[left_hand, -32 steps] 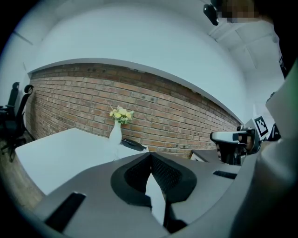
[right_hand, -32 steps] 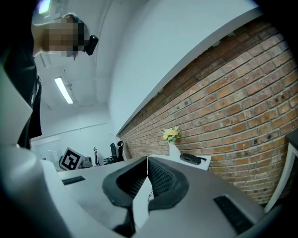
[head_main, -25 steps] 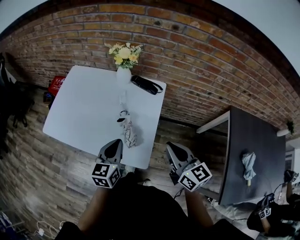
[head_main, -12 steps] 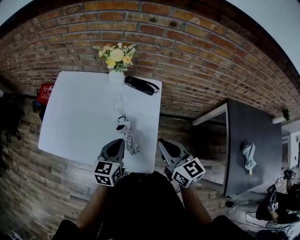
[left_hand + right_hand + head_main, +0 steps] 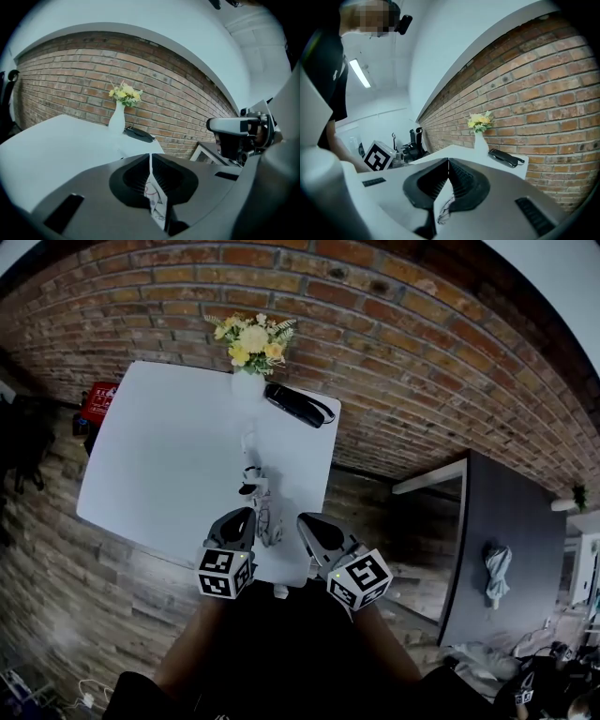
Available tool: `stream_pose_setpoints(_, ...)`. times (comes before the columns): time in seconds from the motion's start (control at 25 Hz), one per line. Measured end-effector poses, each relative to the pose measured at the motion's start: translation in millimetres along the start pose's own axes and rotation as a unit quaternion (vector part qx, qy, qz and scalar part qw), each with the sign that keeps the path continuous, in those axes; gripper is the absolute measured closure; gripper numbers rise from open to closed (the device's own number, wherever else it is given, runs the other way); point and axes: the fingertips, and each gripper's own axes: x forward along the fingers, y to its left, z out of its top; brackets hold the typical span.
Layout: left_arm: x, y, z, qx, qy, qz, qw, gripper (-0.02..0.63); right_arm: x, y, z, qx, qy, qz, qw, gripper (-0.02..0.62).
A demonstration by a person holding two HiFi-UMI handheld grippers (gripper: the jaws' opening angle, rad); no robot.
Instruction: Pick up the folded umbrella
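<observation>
Spanning the view's middle, the white table (image 5: 159, 460) bore a vase (image 5: 247, 387) at its far edge, with the black folded umbrella (image 5: 298, 405) just beside it. Nearer, a patterned white bundle (image 5: 265, 521) lay between the left gripper (image 5: 245, 515) and right gripper (image 5: 303, 520), both clenched empty and well apart from that umbrella, seemingly poised for a reach.

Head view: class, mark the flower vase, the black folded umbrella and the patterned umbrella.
flower vase (image 5: 247, 386), head view, white body.
black folded umbrella (image 5: 298, 405), head view, middle of its length.
patterned umbrella (image 5: 265, 519), head view, gathered fabric.
</observation>
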Motion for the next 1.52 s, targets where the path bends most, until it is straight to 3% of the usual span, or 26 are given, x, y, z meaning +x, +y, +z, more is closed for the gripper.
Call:
stream_pose_setpoints(0.32, 22.0, 10.6, -32.2, -0.041, 0.030, 0.071, 0.9962, 0.588, 20.8, -0.9, -19.4, -0.015, 0.047, 0.067, 0.997, 0.572)
stream_pose_setpoints(0.52, 40.1, 16.1, -50.5, -0.066, 0.046, 0.110, 0.9907, 0.432, 24.5, -4.9, -28.4, -0.021, 0.063, 0.095, 0.993, 0.572)
stream_pose_setpoints(0.72, 63.6, 21.2, -75.9, -0.102, 0.086, 0.125, 0.9832, 0.316, 28.0, -13.8, -33.5, -0.020, 0.072, 0.106, 0.992, 0.572)
stream_pose_setpoints(0.92, 81.7, 26.1, -90.0, -0.122, 0.106, 0.136, 0.9774, 0.260, 30.1, -16.9, -41.2, -0.016, 0.083, 0.119, 0.989, 0.572)
stream_pose_setpoints(1.52, 110.9, 28.8, -115.5, -0.118, 0.163, 0.160, 0.9663, 0.235, 38.6, -25.4, -47.7, -0.014, 0.099, 0.134, 0.986, 0.572)
